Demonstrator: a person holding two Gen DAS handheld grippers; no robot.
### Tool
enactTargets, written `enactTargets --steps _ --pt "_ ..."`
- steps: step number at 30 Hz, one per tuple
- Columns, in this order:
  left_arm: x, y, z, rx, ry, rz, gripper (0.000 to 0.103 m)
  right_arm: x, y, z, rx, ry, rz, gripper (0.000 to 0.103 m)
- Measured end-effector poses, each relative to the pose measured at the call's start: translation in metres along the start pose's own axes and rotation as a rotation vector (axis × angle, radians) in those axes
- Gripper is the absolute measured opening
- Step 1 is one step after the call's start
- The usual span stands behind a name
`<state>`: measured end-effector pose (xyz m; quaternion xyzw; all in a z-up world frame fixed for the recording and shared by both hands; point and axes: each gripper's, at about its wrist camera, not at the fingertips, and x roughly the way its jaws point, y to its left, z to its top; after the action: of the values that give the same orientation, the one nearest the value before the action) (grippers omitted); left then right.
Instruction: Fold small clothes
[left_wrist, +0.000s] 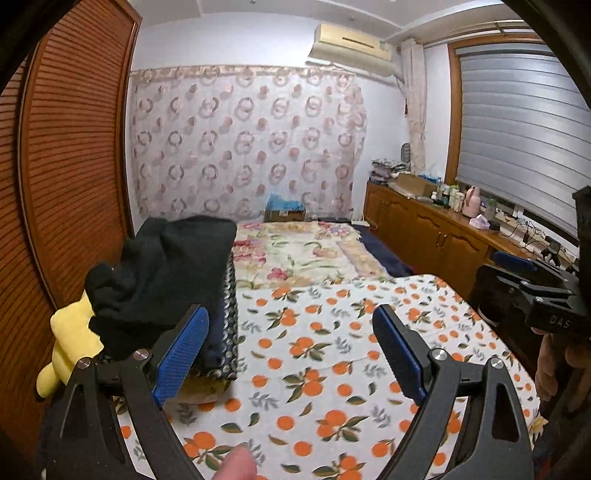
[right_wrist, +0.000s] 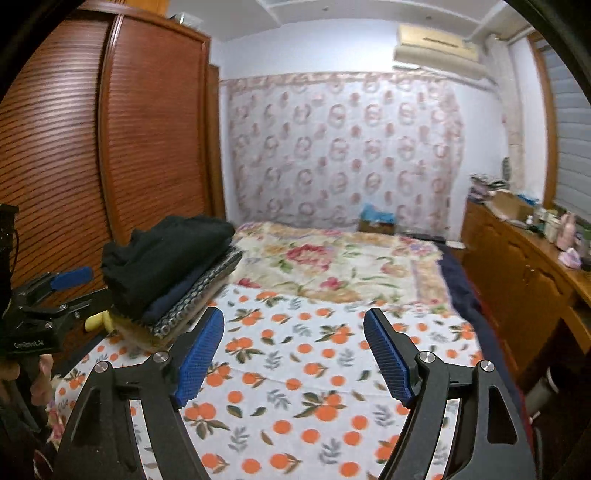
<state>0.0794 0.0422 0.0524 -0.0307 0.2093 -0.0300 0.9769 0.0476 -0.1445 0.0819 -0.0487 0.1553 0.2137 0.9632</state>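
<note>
A stack of folded clothes (left_wrist: 173, 280) sits at the left of the orange-print cloth (left_wrist: 332, 369), a black garment (right_wrist: 166, 251) on top, dark blue and patterned pieces beneath. My left gripper (left_wrist: 291, 314) stands open just right of the stack's near end, nothing between its blue pads (left_wrist: 181, 358). My right gripper (right_wrist: 293, 317) is open too, over bare orange-print cloth (right_wrist: 295, 387), with the clothes stack (right_wrist: 173, 280) to its left. In the right wrist view the left gripper (right_wrist: 70, 277) shows at the left edge, beside the stack.
A yellow plush toy (left_wrist: 70, 339) lies left of the stack against the louvred wardrobe (left_wrist: 70, 166). A floral blanket (right_wrist: 332, 262) covers the bed beyond. A wooden cabinet (left_wrist: 424, 229) with bottles runs along the right. A fingertip (left_wrist: 240, 463) shows at the bottom.
</note>
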Motion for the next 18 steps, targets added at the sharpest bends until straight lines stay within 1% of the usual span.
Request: enactTargets --steps 2,6,11,14,18 --pt "-0.004 -0.005 0.004 0.004 -0.009 0.007 0.091 -0.013 0.001 0.0 0.014 -0.02 -0.029 0.08" --pt "-0.007 -0.015 0.009 0.014 -0.016 0.016 0.091 -0.034 0.012 0.001 0.031 -0.054 -0.051 0.08" --pt "-0.01 -0.021 0.012 0.029 -0.02 0.009 0.091 -0.036 0.021 -0.006 0.043 -0.068 -0.058 0.08" --pt "-0.011 -0.022 0.013 0.032 -0.018 0.012 0.091 -0.03 0.027 -0.008 0.048 -0.069 -0.062 0.08" --pt "-0.011 -0.024 0.013 0.035 -0.018 0.012 0.091 -0.021 0.024 -0.01 0.05 -0.07 -0.069 0.08"
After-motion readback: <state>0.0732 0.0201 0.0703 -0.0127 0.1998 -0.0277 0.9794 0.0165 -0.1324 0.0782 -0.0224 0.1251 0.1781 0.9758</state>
